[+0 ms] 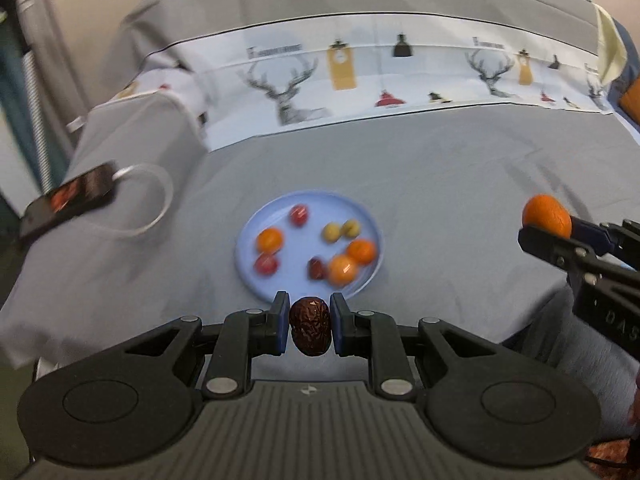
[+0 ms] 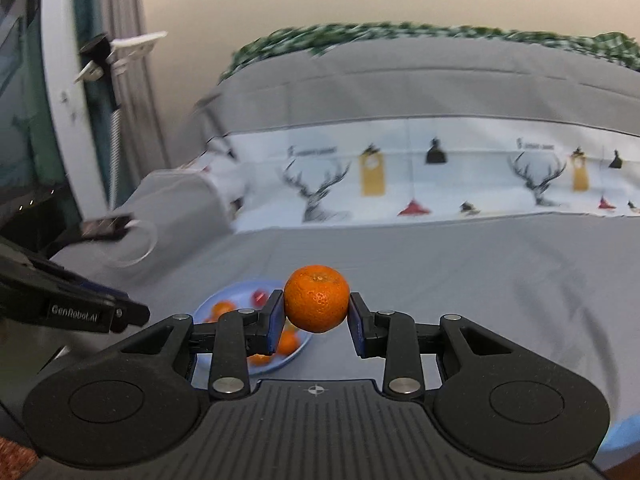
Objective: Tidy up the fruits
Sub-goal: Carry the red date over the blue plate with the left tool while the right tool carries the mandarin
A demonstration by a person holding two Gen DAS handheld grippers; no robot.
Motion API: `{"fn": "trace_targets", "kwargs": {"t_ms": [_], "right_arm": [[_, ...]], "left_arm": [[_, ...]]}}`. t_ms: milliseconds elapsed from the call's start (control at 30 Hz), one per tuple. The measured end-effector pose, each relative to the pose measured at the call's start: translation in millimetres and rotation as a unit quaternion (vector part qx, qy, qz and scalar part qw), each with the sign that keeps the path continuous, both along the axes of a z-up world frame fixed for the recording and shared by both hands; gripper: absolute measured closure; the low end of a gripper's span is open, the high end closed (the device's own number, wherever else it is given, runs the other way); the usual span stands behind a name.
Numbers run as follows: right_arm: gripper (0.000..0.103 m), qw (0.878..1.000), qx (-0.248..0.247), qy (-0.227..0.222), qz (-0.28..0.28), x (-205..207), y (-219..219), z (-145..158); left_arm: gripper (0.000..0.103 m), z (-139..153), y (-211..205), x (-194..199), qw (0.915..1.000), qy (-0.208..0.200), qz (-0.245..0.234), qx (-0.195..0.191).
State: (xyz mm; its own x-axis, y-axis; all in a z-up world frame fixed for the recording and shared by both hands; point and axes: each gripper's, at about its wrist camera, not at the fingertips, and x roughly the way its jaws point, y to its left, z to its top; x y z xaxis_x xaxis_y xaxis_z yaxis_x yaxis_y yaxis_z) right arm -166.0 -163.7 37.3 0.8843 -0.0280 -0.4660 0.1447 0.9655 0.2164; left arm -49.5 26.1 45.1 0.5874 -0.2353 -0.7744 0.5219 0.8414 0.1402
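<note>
**A date in my left, a mandarin in my right, above the plate**

My left hand-held gripper (image 1: pixel 310 330) is clamped on a wrinkled dark red date (image 1: pixel 310 332), its blue pads pressing both sides of the fruit. My right hand-held gripper (image 2: pixel 316 314) holds a mandarin (image 2: pixel 317 298) between its pads, the jaws set only as wide as the fruit; from the left wrist view that same mandarin (image 1: pixel 547 216) shows at the right edge, held well clear of the bed.

Below both, a light blue plate (image 1: pixel 256 276) lies on the grey bed sheet (image 1: pixel 440 200). On it I see three more mandarins, two small yellow-green fruits side by side, two red fruits and another dark date, all somewhat blurred. In the right wrist view the plate (image 2: pixel 208 300) is partly hidden behind my gripper's left finger.

To the left of the plate, a phone (image 1: pixel 68 200) with a white cable (image 1: pixel 160 200) rests on a grey pillow (image 1: pixel 132 140). A band of deer-printed fabric (image 1: pixel 360 80) runs across the bed beyond the plate.
</note>
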Motion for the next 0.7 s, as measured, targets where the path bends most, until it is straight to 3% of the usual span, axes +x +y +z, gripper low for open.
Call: {"fn": "trace_targets", "kwargs": {"t_ms": [333,533,700], "right_arm": [[0.068,0.994,-0.07,0.018,0.087,-23.7,81.6,5.6],[0.068,0.986,-0.1,0.02,0.129,-26.8,105.3,8.5],[0.068,0.986,-0.103,0.024,0.129,-27.6,108.1,10.0]], "left_arm": [[0.08,-3.3,52.5,-27.6,0.9988,0.009,0.037,-0.03],[0.08,-1.2,62.4,-35.4,0.9981,0.009,0.043,-0.044],[0.08,-0.9,64.3,-34.6,0.9976,0.011,0.048,-0.048]]}}
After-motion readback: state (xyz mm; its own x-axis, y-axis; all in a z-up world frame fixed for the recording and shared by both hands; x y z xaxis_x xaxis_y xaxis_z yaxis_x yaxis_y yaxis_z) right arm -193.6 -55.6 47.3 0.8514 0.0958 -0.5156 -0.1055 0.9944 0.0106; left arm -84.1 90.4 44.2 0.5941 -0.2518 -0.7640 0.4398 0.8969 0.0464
